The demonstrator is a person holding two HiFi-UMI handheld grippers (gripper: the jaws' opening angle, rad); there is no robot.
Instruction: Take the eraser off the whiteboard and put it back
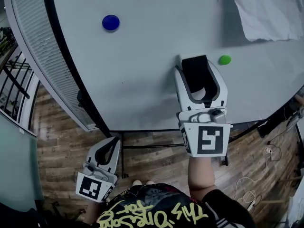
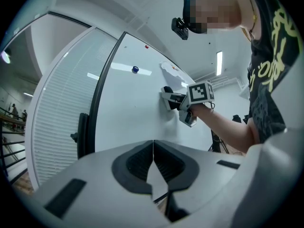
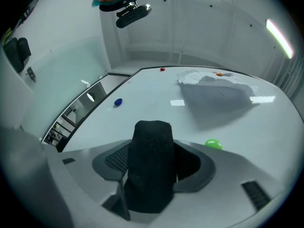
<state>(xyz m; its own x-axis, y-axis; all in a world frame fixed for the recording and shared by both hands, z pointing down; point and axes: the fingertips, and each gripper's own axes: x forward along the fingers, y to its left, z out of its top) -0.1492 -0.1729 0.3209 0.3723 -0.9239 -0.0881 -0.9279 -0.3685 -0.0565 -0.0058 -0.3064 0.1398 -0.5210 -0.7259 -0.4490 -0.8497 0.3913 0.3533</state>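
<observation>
Gripping the black eraser between its jaws, the right gripper points squarely at the whiteboard, seemingly so the eraser's far end meets the surface flat. A green magnet sits just right of those jaws. The left gripper hangs low, likely kept clear, its jaws closed on nothing.

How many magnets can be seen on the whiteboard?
4. A blue magnet up-left of the eraser, a green magnet just right of it, a red magnet near the far edge of the whiteboard, an orange magnet on the paper sheet. The sheet may hide more.
</observation>
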